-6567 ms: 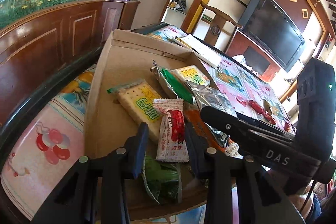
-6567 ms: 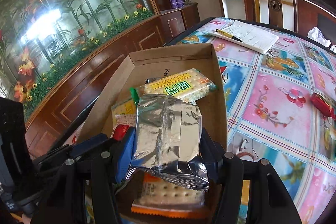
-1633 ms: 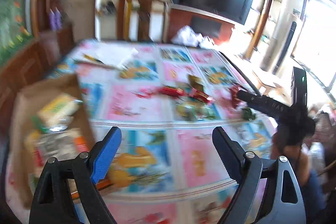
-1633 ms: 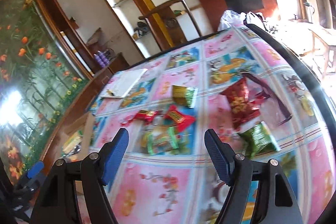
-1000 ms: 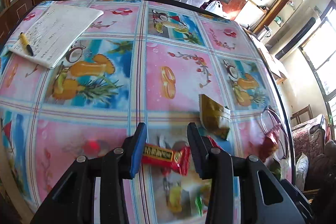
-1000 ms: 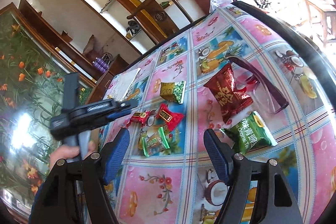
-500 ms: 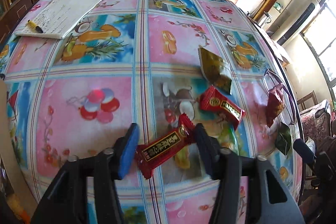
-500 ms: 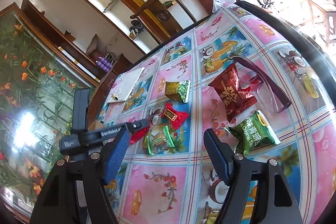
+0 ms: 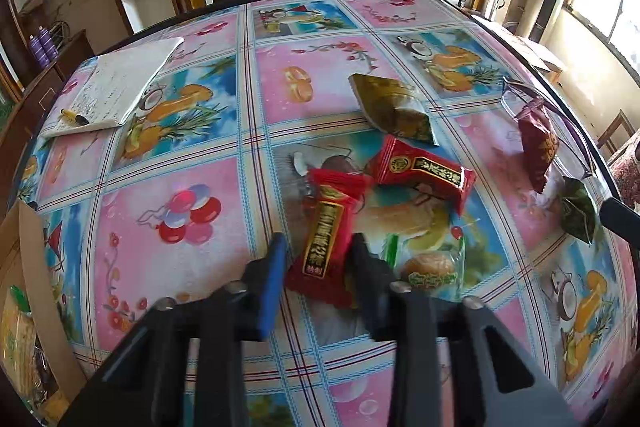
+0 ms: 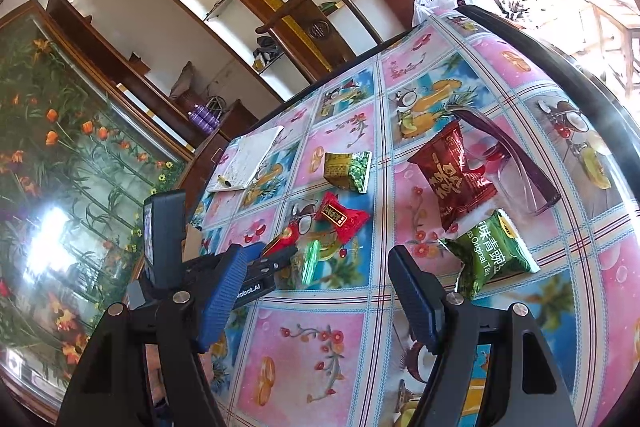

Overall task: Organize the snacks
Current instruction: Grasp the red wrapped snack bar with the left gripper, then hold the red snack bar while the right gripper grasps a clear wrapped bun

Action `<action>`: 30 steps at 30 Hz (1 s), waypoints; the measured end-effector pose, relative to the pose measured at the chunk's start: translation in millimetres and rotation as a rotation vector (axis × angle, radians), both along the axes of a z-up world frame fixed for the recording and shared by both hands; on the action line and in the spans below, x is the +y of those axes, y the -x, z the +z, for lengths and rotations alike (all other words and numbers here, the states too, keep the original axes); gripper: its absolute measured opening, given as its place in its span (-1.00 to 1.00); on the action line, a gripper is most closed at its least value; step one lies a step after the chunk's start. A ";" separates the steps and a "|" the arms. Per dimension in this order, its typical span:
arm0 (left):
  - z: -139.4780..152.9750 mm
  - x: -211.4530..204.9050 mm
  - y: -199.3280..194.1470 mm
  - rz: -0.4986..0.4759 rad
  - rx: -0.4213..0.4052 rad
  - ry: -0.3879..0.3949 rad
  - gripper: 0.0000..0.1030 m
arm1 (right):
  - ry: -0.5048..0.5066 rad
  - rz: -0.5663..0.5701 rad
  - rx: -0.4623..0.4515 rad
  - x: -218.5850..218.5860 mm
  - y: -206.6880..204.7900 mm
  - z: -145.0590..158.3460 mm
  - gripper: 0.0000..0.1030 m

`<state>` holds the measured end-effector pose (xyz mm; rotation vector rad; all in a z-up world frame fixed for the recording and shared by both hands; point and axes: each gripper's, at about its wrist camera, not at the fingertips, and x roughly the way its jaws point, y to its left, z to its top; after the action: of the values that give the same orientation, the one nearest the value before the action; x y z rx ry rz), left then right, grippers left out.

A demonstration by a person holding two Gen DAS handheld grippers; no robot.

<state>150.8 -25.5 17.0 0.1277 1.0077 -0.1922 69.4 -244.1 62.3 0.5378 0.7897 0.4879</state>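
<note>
My left tool (image 9: 318, 261) is closing on the long red snack packet (image 9: 326, 239), which lies on the bench (image 9: 180, 187) between its jaws, beside another red packet (image 9: 424, 173). My right tool (image 10: 320, 291) hangs wide and empty, the green packet (image 10: 490, 255) just beyond its right finger.

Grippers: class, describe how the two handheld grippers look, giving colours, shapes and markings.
Both are black, angular plastic. The left gripper and right gripper have blue ribbed pads and silver screws. White lettering runs along the left one's side.
</note>
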 end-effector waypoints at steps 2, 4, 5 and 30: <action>-0.8 -0.6 4.2 -0.003 -0.016 -0.003 -0.52 | -0.002 -0.007 0.006 -1.7 -0.8 -1.1 0.50; -0.7 2.6 11.2 0.004 -0.026 0.015 -0.54 | -0.011 -0.005 0.007 -2.5 -1.2 -1.2 0.50; -0.7 4.4 15.0 0.011 -0.024 0.028 -0.54 | -0.008 -0.005 0.005 -2.1 -0.9 -0.7 0.50; -4.1 48.0 86.4 0.093 -0.064 0.173 -0.64 | 0.284 0.218 -0.022 100.6 -49.9 -25.1 0.28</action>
<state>64.4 22.5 12.8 -0.0705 0.9269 -0.1880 119.2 -143.5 37.2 0.1836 0.8839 0.5701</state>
